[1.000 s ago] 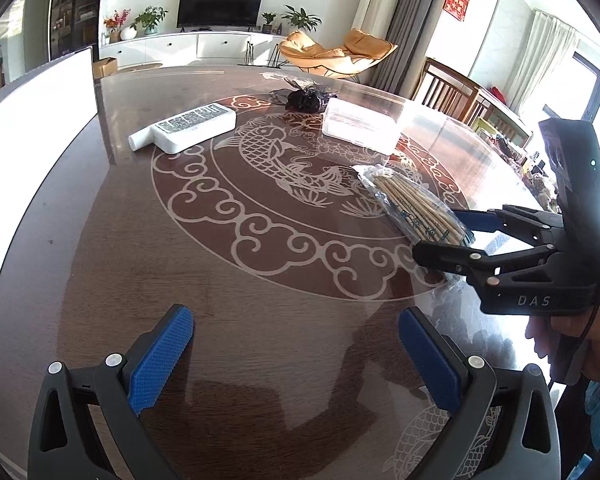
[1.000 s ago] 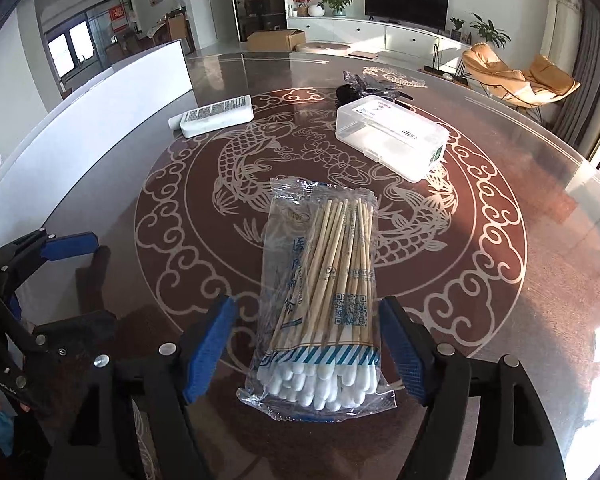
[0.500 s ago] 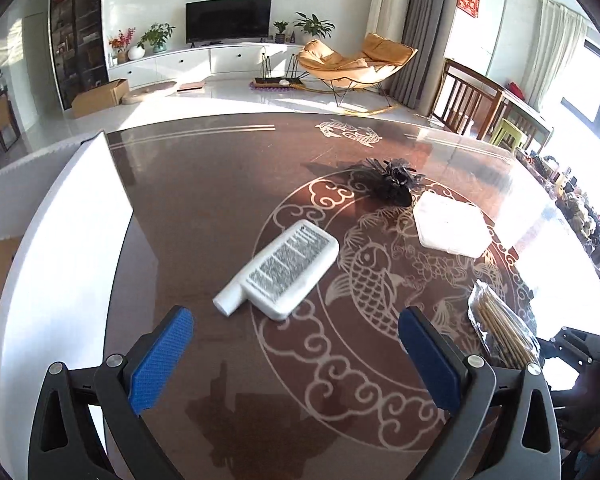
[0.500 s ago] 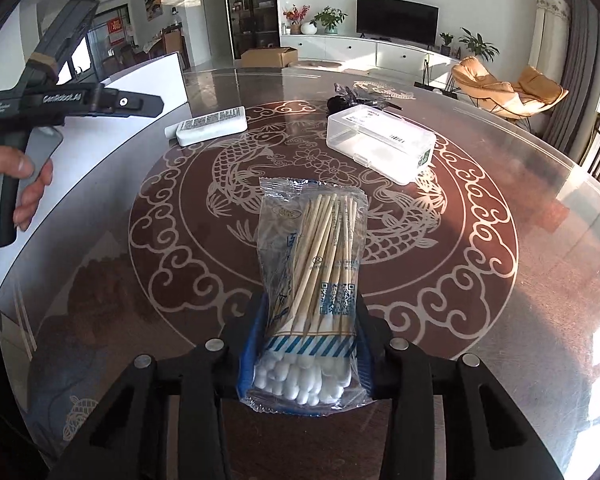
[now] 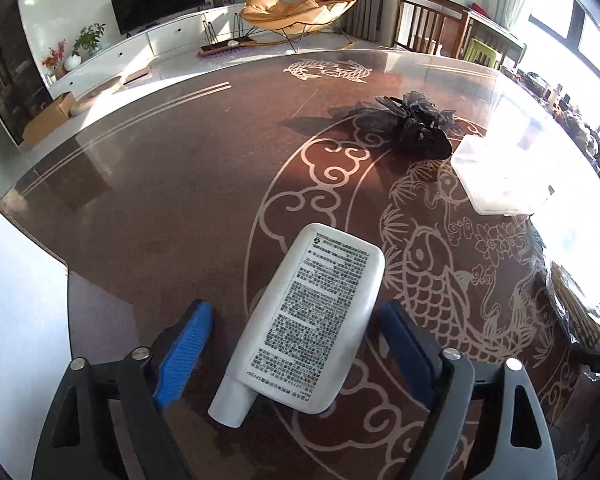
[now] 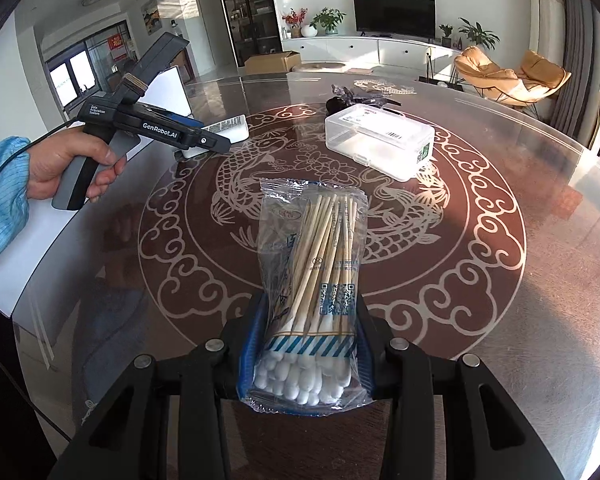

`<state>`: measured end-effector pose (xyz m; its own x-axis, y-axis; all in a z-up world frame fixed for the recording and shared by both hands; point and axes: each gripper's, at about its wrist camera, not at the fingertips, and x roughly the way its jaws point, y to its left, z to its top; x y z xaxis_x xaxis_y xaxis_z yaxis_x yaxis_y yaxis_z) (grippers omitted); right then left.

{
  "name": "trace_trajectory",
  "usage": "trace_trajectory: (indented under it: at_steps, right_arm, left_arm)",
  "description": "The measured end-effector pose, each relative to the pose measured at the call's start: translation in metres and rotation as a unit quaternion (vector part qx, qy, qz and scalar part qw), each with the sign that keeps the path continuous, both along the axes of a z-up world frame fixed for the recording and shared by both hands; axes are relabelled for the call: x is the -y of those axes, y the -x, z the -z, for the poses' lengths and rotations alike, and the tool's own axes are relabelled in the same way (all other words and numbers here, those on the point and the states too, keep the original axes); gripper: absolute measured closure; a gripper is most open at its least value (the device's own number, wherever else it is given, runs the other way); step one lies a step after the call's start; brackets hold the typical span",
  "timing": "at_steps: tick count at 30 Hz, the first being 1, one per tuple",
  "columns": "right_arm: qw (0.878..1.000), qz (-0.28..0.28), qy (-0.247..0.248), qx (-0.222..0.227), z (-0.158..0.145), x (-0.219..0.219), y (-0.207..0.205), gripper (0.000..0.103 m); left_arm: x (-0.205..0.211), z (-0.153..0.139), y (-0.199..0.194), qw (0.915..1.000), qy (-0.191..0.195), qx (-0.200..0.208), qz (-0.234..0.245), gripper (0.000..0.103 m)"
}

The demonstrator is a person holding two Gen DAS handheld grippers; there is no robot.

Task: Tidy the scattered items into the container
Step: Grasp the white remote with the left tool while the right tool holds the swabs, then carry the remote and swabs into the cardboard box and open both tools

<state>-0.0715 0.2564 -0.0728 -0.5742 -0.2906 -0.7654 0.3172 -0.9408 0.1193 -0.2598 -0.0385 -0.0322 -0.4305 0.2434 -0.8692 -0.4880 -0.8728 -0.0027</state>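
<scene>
Pickup step: right tongs [image 6: 306,360] clamped on cotton swab pack [image 6: 314,280] lying on desk [image 6: 500,280], left tongs [image 5: 296,356] just closing around white tube [image 5: 312,320], pads not touching; next, closed clear box [image 6: 380,140] needs opening.

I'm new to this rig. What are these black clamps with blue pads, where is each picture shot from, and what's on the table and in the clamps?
They are hand-held grippers; a person carries one in each hand, and each has a camera looking along its fingers. In the left view, the left gripper, whose jaws have just been closing, straddles a white tube without visibly pressing on it. In the right view, the right gripper is clamped on a bag of cotton swabs. Farther back on the table sit a closed clear plastic box and a black frilly item.
</scene>
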Motion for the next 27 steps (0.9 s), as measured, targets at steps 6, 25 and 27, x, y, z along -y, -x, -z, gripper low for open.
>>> trace_trajectory:
  at_steps: [6, 25, 27]
  right_arm:
    - [1.000, 0.003, 0.003, -0.008, -0.001, 0.000, -0.001, 0.064]
    - [0.998, 0.007, 0.036, -0.041, -0.043, -0.008, -0.072, 0.067]
    - [0.999, 0.003, 0.033, -0.036, -0.041, -0.005, -0.075, 0.067]
  left_arm:
    - [0.005, -0.006, -0.021, 0.9983, 0.003, 0.007, -0.058, 0.051]
    - [0.009, -0.040, -0.216, 0.9897, -0.083, -0.054, -0.103, 0.051]
    - [0.011, -0.042, -0.219, 0.9889, -0.087, -0.054, -0.108, 0.051]
